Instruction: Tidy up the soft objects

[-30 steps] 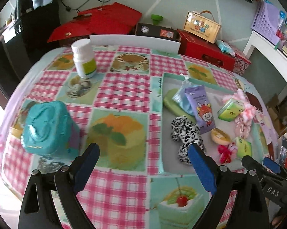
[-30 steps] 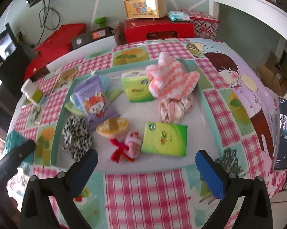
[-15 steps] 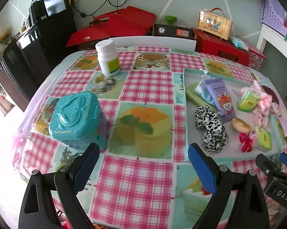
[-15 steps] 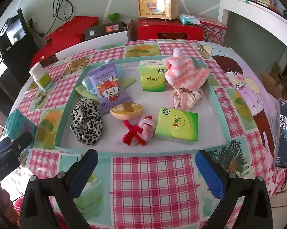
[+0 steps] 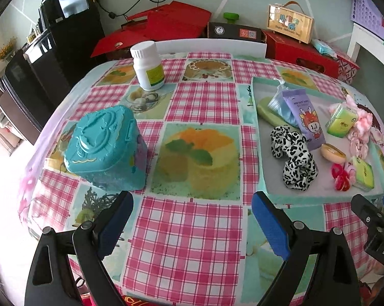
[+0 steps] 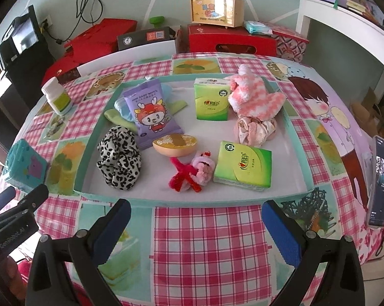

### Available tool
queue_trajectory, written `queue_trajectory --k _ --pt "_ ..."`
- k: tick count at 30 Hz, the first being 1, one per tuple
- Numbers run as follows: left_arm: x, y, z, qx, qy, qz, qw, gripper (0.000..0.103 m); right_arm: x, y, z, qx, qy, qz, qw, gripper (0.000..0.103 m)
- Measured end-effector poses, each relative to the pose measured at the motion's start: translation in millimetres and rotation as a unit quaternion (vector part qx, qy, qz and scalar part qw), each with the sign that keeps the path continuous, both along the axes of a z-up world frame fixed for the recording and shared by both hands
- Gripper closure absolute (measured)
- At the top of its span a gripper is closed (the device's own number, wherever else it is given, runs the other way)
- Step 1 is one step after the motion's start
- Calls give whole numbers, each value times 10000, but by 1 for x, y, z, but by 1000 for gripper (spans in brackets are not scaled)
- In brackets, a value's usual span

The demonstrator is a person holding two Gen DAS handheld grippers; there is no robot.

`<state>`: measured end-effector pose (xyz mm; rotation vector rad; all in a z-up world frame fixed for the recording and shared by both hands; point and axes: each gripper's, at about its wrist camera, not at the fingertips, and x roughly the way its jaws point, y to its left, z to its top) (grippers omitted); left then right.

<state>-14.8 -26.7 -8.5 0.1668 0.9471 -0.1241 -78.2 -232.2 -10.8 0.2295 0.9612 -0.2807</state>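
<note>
Teal tray (image 6: 102, 193): we count soft goods inside (leopard scrunchie (image 6: 119, 160) lower left).
Left gripper (image 5: 192, 221): released.
Right gripper (image 6: 195, 227): released.

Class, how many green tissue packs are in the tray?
2: one green tissue pack stands at the tray's far side beside the pink sock; another lies near its front right.

white pill bottle (image 5: 148, 65), phone (image 6: 379, 182), red boxes (image 6: 229, 38)

left tool (image 5: 192, 225): black frame, blue pads, silver screws | right tool (image 6: 195, 229): same | "GenRobot.AI" marking
</note>
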Motion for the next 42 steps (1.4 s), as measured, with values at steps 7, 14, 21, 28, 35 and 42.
queue_trajectory --k 7,14,21,28,35,42 --pt "-3 0 2 -22 -73 -23 10000 9 0 -1 -1 18 -31 2 10000 0" --pt "-5 -3 4 36 -175 -52 9998 9 1 -1 -1 2 -60 42 10000 0" --pt "-2 -1 2 -24 -149 -23 9999 9 3 1 0 -54 -67 100 9999 0" --pt "-2 -5 -1 59 -180 -44 9998 9 5 2 -1 -108 -68 164 9998 0" --pt "-1 -10 -2 77 -188 -85 9998 9 6 1 -1 -121 -107 251 9996 0" --pt "2 -11 -6 93 -131 -75 9998 9 6 1 -2 -212 -111 269 9994 0"
